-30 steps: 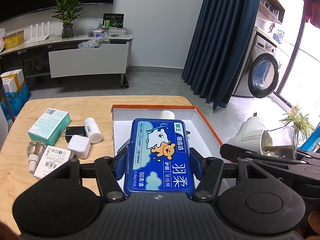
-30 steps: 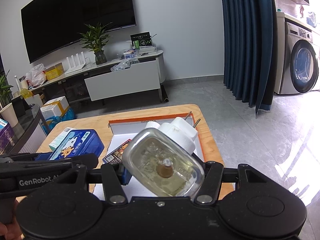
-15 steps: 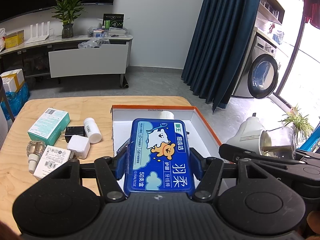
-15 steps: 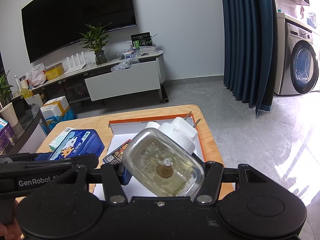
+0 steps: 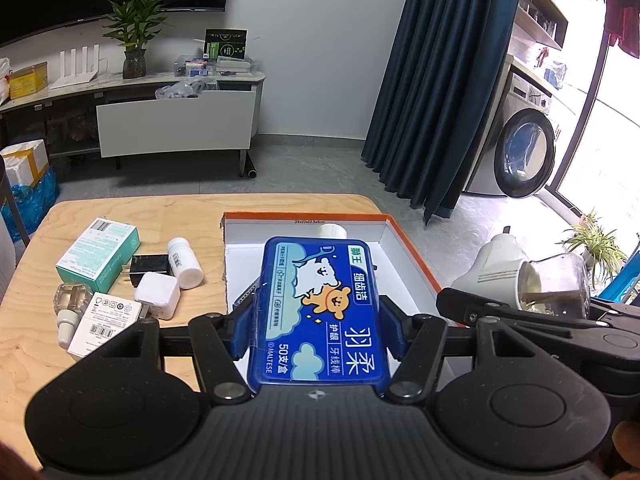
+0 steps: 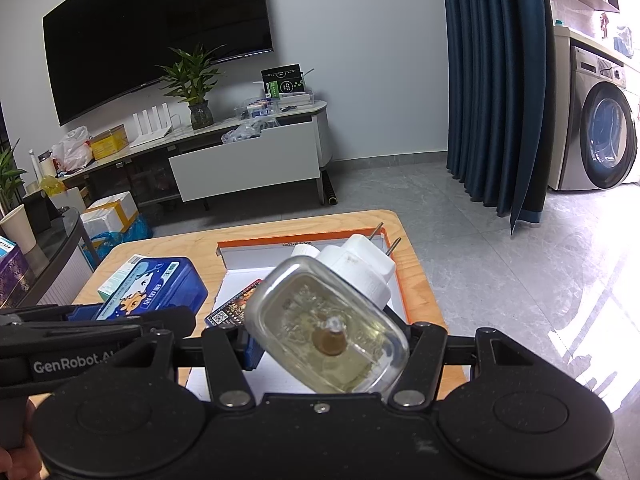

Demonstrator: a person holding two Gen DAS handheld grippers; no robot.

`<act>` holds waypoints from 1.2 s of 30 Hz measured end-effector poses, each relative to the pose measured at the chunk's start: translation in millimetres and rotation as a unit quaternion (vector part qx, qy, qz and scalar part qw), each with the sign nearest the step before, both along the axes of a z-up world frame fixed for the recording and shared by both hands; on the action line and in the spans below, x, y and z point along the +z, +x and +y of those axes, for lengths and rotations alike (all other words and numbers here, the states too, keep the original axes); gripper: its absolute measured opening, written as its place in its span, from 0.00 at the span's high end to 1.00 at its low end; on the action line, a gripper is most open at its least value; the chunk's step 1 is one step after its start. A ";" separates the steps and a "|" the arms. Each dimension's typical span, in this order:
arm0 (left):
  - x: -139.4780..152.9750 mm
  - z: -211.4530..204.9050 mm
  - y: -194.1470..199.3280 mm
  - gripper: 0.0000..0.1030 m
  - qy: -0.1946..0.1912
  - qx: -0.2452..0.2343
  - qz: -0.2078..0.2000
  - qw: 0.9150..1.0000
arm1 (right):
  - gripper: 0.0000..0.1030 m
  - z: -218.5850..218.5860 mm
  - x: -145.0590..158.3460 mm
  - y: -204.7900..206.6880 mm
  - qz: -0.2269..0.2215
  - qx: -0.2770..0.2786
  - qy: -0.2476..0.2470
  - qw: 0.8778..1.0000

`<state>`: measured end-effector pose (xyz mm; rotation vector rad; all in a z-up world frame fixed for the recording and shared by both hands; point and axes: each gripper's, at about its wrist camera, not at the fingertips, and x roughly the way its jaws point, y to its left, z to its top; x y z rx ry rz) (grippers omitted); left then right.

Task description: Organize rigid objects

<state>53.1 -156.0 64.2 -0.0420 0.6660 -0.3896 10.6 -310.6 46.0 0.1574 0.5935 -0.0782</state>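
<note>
The surface (image 5: 120, 208) is carrying the orange-rimmed box (image 5: 408, 248), which is lying directly ahead of and below both hand-held grippers.

The left hand-held gripper (image 5: 316, 320) is clamping the blue floss case (image 5: 320, 312) by its long sides, its long axis pointing forward into the box.

The right hand-held gripper (image 6: 328, 344) is gripping the plug-in repellent bottle (image 6: 328, 320), prongs forward, over the box's right side.

Compared with the earlier frames, nothing is differing: both are staying motionless, loads unreleased.

A television (image 6: 156, 36), potted plant (image 6: 196, 80), curtain (image 5: 440, 80) and washing machine (image 5: 520, 152).
</note>
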 end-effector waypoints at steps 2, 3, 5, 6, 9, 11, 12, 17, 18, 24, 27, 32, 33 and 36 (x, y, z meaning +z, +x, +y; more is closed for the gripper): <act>0.2 -0.3 -0.2 0.39 0.000 0.000 0.000 1.000 | 0.34 -0.1 -0.1 0.3 0.000 0.000 0.000 1.000; 0.2 -0.3 -0.2 0.39 0.001 0.000 -0.001 1.000 | 0.34 0.1 -0.2 0.3 0.000 -0.001 0.001 1.000; 1.0 -0.6 -0.7 0.39 0.000 0.001 -0.001 1.000 | 0.34 0.1 -0.2 0.3 0.000 0.000 0.000 1.000; 1.2 -0.9 -0.9 0.39 0.000 0.001 -0.001 1.000 | 0.34 0.1 -0.1 0.2 0.000 0.000 0.000 1.000; 1.3 -0.8 -0.7 0.39 0.000 0.001 0.000 1.000 | 0.34 0.2 0.0 0.2 0.000 -0.001 0.000 1.000; 1.3 -0.9 -0.7 0.39 -0.001 0.001 0.000 1.000 | 0.34 0.6 0.0 0.3 0.000 -0.001 0.001 1.000; 1.3 -0.7 -0.7 0.39 -0.001 0.001 0.000 1.000 | 0.34 0.6 0.1 0.3 0.000 -0.001 0.000 1.000; 1.0 -0.9 -0.8 0.39 -0.002 0.001 0.001 1.000 | 0.34 1.4 -0.5 -0.2 0.001 0.000 0.000 1.000; 0.5 -0.9 -1.0 0.39 -0.002 0.001 0.000 1.000 | 0.34 1.4 -0.5 -0.3 0.001 -0.001 0.000 1.000; -1.4 -0.9 -1.8 0.39 -0.003 0.002 0.003 1.000 | 0.34 1.3 -1.2 -0.6 0.001 -0.001 0.001 1.000; -1.8 -0.7 -1.8 0.39 -0.003 0.002 0.003 1.000 | 0.34 1.4 -1.0 -0.4 0.001 -0.001 0.001 1.000; -3.0 -0.4 -1.3 0.39 -0.004 0.003 0.005 1.000 | 0.34 1.5 -0.7 -0.2 0.001 -0.001 0.001 1.000; -3.1 -0.6 -1.3 0.39 -0.004 0.003 0.005 1.000 | 0.34 1.6 -0.6 -0.6 0.001 -0.001 0.001 1.000; -3.1 -0.7 -1.6 0.39 -0.004 0.004 0.005 1.000 | 0.34 1.5 -0.4 0.1 0.001 -0.001 0.001 1.000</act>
